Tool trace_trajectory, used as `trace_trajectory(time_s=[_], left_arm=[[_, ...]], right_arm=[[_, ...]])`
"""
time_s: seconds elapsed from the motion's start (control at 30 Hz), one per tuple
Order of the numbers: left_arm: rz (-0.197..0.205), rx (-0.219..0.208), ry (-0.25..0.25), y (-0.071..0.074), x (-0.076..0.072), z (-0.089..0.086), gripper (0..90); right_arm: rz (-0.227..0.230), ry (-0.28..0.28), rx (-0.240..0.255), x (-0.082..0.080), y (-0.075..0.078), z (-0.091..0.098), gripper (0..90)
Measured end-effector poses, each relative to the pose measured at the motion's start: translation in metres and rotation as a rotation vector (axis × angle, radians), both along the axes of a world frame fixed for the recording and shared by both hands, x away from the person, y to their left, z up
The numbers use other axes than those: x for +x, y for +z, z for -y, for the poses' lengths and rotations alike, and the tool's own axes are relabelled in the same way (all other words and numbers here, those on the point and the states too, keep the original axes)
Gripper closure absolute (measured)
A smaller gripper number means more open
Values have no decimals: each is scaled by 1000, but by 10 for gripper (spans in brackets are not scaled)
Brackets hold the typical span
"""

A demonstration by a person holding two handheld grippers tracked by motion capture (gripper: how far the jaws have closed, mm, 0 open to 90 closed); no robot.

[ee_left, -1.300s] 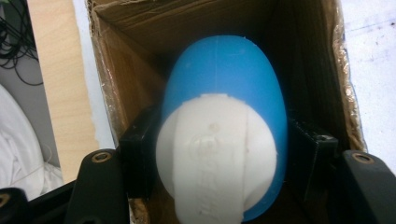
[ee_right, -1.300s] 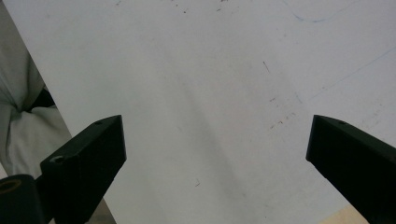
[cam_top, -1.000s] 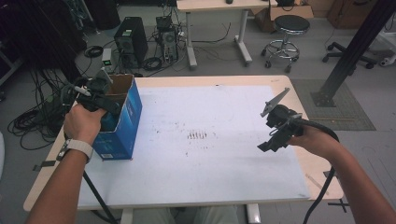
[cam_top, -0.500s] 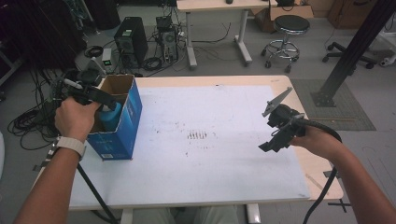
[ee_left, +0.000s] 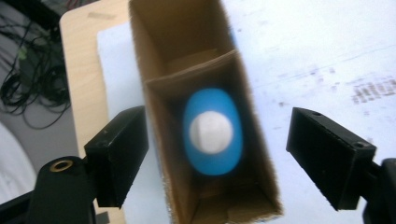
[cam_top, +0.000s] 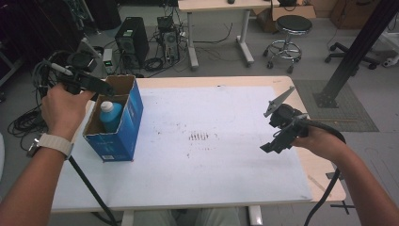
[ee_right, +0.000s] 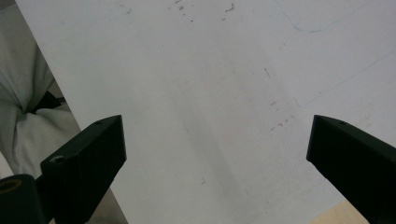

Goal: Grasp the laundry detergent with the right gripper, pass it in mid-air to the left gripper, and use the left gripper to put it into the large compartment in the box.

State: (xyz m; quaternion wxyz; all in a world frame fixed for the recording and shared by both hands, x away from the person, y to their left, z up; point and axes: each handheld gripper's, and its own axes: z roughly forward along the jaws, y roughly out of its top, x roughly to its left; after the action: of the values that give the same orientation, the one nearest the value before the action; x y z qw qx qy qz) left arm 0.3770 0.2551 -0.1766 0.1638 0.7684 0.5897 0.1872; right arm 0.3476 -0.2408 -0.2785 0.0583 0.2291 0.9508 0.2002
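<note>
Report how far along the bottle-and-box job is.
Done: the blue bottle stands in the nearer compartment of the blue box; the compartment behind it is empty. In hand: the left gripper hovers open above it. The right gripper waits open over the table. Left: gripping the bottle, probably.

In the left gripper view, the blue bottle (ee_left: pixel 212 131) at frame centre is blurred, its label unreadable; the cardboard box (ee_left: pixel 254 154) hides its lower body and runs off the bottom edge.
</note>
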Motion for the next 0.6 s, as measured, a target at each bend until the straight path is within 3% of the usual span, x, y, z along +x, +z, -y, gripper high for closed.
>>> trace_trajectory(time_s=[0.3,0.6], left_arm=[[-24,-37,-95,16,-4,18,135],[-32,-35,-169,27,-6,34,90]], right_arm=[[3,3,-7,-1,4,-2,44],[6,-1,-5,-1,7,0,44]])
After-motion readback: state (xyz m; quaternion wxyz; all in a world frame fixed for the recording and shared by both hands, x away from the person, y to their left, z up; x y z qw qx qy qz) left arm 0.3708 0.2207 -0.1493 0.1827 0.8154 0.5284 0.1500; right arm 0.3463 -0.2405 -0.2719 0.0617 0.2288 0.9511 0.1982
